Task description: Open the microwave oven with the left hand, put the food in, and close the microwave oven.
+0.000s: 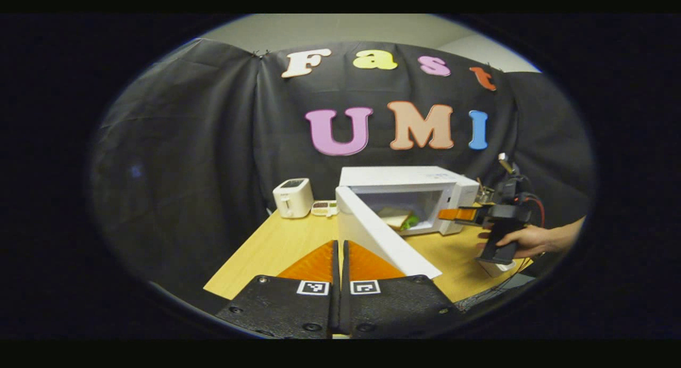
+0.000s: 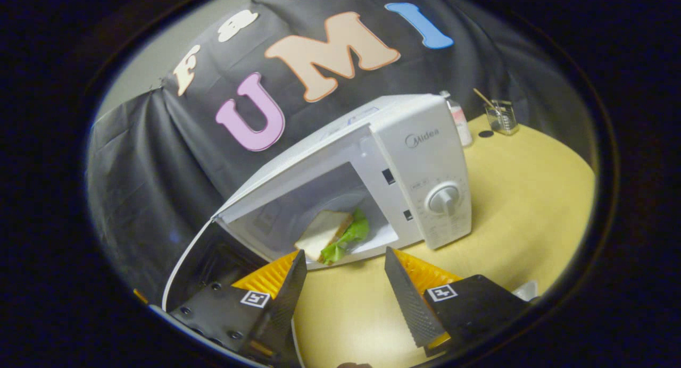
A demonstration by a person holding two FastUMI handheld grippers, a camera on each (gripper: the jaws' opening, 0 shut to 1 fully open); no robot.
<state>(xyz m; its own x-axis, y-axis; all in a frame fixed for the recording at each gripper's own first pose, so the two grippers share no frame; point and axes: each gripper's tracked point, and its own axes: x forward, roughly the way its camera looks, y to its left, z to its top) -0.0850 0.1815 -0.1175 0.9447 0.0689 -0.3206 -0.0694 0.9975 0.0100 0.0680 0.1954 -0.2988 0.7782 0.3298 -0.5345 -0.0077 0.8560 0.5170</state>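
Observation:
A white microwave oven (image 1: 452, 190) (image 2: 425, 160) stands on the wooden table with its door (image 1: 380, 235) (image 2: 186, 267) swung wide open. Inside lies a sandwich with green lettuce (image 1: 399, 218) (image 2: 332, 234). My left gripper (image 1: 339, 245) is shut with nothing between its fingers, just left of the open door's edge. My right gripper (image 2: 345, 259) is open and empty, a short way in front of the oven's mouth. In the left gripper view the right gripper (image 1: 452, 214), held by a hand (image 1: 529, 240), sits at the oven's front right.
A white toaster (image 1: 292, 198) and a small flat device (image 1: 324, 207) stand left of the oven at the table's back. Behind the oven's right side are a bottle (image 2: 458, 120) and a glass beaker with a stick (image 2: 500, 115). The tabletop (image 2: 532, 198) stretches to the right.

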